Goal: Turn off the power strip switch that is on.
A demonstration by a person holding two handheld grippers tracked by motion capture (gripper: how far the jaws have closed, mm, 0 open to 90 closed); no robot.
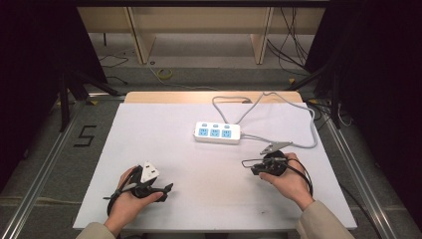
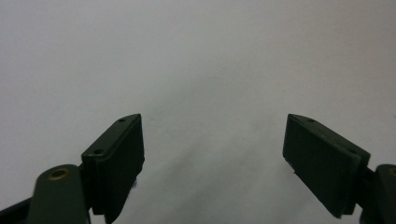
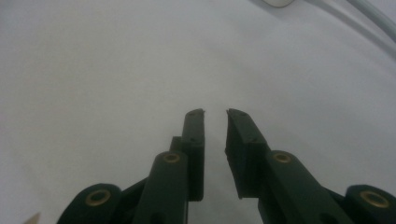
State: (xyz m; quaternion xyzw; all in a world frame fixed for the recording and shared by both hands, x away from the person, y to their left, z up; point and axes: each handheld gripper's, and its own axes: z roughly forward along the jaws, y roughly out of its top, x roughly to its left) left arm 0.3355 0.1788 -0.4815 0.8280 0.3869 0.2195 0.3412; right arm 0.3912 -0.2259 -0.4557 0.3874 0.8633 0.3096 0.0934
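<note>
You are holding the left gripper (image 1: 166, 189) low over the white table (image 1: 164, 149), its fingers (image 2: 116, 158) spread wide with nothing between them. Your right gripper (image 1: 247, 163) is hovering just in front of the white power strip (image 1: 217, 132), fingers (image 3: 243, 140) parted by a narrow gap, pinching nothing.
</note>
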